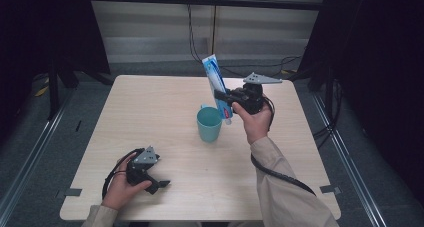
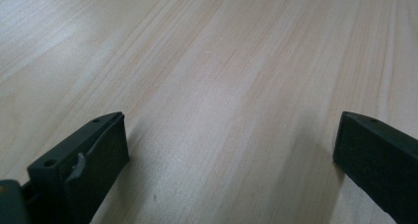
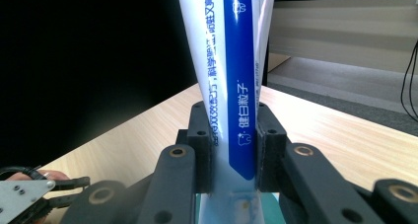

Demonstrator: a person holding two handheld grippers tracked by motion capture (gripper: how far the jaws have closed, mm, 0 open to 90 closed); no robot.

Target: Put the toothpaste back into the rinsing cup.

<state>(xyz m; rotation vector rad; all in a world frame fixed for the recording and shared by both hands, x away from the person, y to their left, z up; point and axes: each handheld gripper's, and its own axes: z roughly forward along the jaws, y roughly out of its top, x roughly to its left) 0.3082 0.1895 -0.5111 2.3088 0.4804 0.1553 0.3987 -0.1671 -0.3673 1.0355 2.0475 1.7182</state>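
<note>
A: Where is the toothpaste tube [image 1: 217, 87]?

B: Clamped in the right gripper [image 1: 223, 98], its fingers [image 3: 202, 135] closed on the lower body. It stands nearly upright, cap end down, just over the far rim of the teal cup [image 1: 209, 123] on the desk [image 1: 150, 117].

A: And the left gripper [image 1: 159, 184]?

B: Resting low on the desk's near left, fingers wide apart and empty.

A: The step?

B: Likely lowering the tube into the cup. Next it needs centring over the mouth, then a release.

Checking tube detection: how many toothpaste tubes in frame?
1. The toothpaste tube is clamped upright in the right tool, cap end beside the teal cup near the table's middle. More inside the cup can't be ruled out.
</note>
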